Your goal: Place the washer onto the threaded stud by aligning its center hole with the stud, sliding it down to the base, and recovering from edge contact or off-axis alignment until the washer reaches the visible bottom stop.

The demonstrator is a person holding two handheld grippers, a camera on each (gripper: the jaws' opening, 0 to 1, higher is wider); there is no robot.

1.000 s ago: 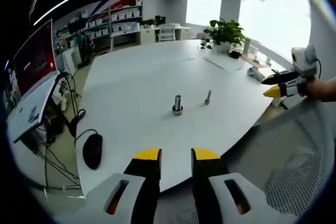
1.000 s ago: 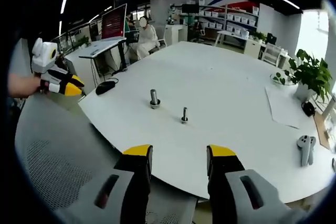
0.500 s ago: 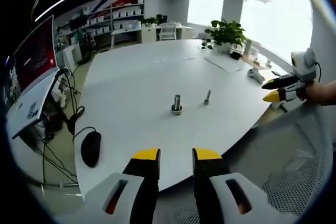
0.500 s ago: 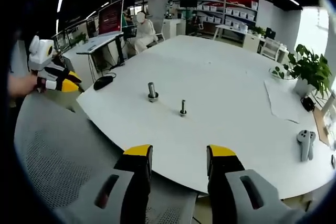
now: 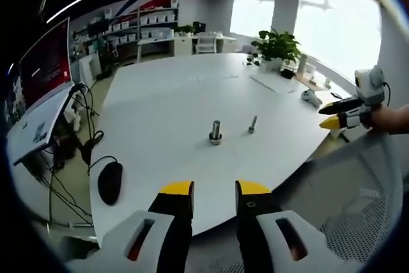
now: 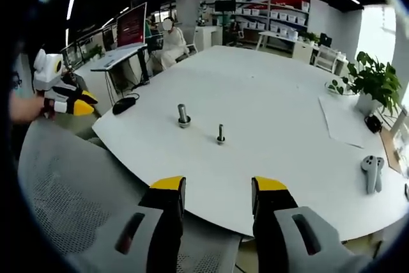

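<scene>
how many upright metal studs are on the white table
2: a thicker stud near the table's middle, and a thinner stud beside it, apart. None looks hidden.

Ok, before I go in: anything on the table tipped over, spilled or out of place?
Nothing stands out. Both studs, the thicker one and the thinner one, stand upright and apart on the white table. Whether a washer is on either is too small to tell.

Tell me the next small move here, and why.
Probably bring the right gripper forward over the table toward the thin stud and the thicker one. Both grippers hang open and empty off the table edge, over a mesh chair, far from both; the washer is too small to pick out.
</scene>
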